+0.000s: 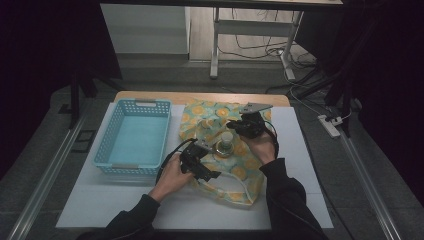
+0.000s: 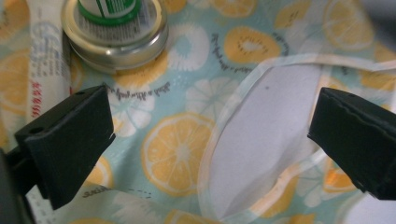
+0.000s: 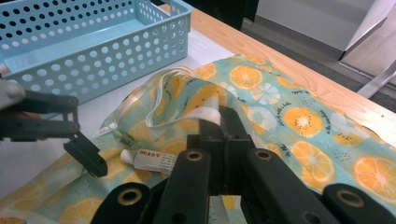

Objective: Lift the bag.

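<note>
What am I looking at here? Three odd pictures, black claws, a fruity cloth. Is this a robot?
No robot: a person holds a two-jaw tool in each hand. One camera looks down from above; the other two ride on the tools. On the white table lie a blue basket and an orange-print cloth bag, with a small bottle and a tube resting on it. The right gripper is shut on the bag's white strap. The left gripper hangs open over the cloth.

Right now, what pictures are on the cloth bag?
Orange and lemon slices on light blue-green; the bag shows them best in the left gripper view.
</note>
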`<act>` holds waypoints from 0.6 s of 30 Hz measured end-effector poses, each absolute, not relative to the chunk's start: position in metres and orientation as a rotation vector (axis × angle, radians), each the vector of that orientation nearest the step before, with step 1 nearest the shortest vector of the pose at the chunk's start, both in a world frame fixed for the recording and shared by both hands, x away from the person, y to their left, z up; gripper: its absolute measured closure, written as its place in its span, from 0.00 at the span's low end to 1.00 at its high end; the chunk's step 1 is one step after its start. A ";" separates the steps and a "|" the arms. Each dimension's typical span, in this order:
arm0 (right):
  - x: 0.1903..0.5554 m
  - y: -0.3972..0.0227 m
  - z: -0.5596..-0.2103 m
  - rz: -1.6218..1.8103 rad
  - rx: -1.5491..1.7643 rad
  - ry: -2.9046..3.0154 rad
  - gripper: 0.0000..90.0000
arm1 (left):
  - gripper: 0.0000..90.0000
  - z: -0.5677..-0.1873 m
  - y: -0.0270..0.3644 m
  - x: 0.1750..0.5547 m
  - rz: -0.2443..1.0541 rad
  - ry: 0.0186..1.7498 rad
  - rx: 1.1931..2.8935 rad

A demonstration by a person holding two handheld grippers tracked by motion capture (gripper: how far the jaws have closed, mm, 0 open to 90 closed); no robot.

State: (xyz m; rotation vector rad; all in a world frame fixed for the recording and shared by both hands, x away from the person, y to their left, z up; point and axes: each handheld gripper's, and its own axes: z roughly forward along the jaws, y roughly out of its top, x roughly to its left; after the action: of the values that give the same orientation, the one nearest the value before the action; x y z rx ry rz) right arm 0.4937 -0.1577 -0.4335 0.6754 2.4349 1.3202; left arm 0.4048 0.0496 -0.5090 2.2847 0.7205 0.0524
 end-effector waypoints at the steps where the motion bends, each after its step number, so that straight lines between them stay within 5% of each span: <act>1: 0.494 -0.158 -0.433 1.320 0.674 2.435 1.00 | 0.01 -0.511 0.048 0.405 0.051 0.728 2.287; 18: 0.494 -0.157 -0.434 1.317 0.673 2.442 1.00 | 0.01 -0.535 0.034 0.407 0.166 0.720 2.417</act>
State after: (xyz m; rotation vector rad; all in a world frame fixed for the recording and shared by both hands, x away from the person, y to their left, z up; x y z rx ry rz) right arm 0.4935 -0.1570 -0.4339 0.6729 2.4417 1.3168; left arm 0.4067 0.0337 -0.5350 2.4169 0.7197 0.1661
